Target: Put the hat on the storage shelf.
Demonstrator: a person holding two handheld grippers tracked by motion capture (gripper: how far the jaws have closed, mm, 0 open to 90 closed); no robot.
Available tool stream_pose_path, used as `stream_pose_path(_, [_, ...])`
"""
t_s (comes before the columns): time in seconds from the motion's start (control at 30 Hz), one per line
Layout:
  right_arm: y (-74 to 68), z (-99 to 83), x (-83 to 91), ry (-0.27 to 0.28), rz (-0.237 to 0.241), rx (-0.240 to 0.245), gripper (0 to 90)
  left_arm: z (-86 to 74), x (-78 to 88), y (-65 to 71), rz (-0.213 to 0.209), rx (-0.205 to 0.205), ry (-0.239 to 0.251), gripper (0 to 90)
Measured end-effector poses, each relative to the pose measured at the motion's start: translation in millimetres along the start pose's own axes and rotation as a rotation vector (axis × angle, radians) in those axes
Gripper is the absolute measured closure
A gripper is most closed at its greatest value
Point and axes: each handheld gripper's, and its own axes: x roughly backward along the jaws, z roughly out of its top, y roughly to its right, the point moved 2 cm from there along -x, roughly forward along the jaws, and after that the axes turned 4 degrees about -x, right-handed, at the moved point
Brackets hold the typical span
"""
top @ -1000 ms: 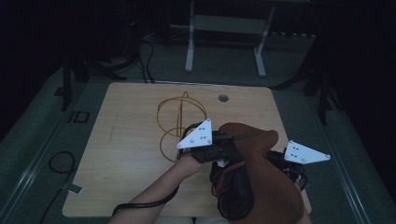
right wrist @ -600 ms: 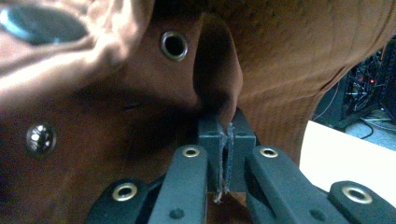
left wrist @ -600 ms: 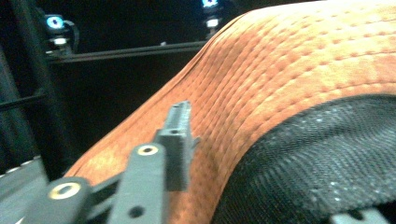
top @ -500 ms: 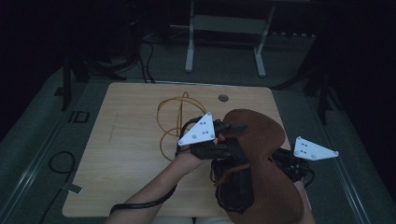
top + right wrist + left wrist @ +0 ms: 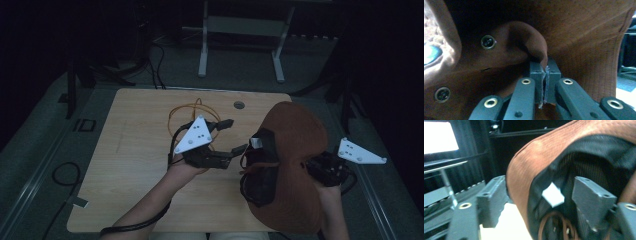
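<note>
- The brown woven fabric hat with a black mesh lining (image 5: 295, 150) hangs above the near right part of the table, its long axis running from the near edge away toward the far side, its open lined side turned to the left gripper.
- In the right gripper view the right gripper (image 5: 545, 72) has its jaws pressed together on a fold of the hat's brown fabric, beside two metal snap studs (image 5: 488, 41).
- The right hand (image 5: 330, 172) sits at the hat's right edge, forearm coming up from the bottom of the high view.
- The left gripper (image 5: 232, 137) points right toward the hat; its jaws have just been opening and now stand apart, one on either side of the hat's rim (not pressing it), near a small white label (image 5: 553, 195).
- The left hand (image 5: 187, 167) cups that gripper from below, wrist bent upward.
- A thin orange cord in loops (image 5: 192, 112) lies on the light wooden table (image 5: 135, 150) beyond the left gripper.
- Farther off, a grey metal stand (image 5: 240, 45) rises in the dark room.
</note>
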Motion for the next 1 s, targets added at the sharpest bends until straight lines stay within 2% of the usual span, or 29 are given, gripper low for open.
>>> stream_pose_path(0.07, [5.4,3.4,2.2,0.013,-0.016,-0.004,87.8,-2.0,10.2,-2.9,0.028,0.009,-0.007,16.7])
stream_pose_path(0.13, [10.0,7.0,3.1,0.022,-0.036,-0.001,87.7,-3.9,21.5,-5.6,0.061,0.009,-0.013,15.1])
stream_pose_path(0.27, [19.7,14.8,-0.9,0.028,-0.070,0.005,87.7,-10.7,45.2,-9.9,0.097,0.014,-0.037,8.8])
stream_pose_path(0.4, [27.3,23.5,-8.8,0.037,-0.100,0.015,87.7,-24.3,66.2,-13.3,0.146,0.007,-0.083,3.9])
stream_pose_path(0.5, [31.5,30.2,-17.7,0.045,-0.113,0.013,87.7,-37.1,81.9,-17.0,0.186,0.011,-0.099,3.2])
stream_pose_path(0.67, [36.1,41.4,-38.6,0.045,-0.107,0.012,87.7,-57.9,107.7,-22.7,0.212,0.045,-0.117,3.3])
stream_pose_path(0.83, [39.1,49.5,-62.8,0.023,-0.117,0.024,87.7,-85.9,130.8,-26.3,0.256,0.053,-0.168,3.4])
stream_pose_path(1.0, [43.1,55.9,-82.6,0.011,-0.132,0.035,87.7,-119.2,155.9,-28.0,0.284,0.124,-0.171,3.5])
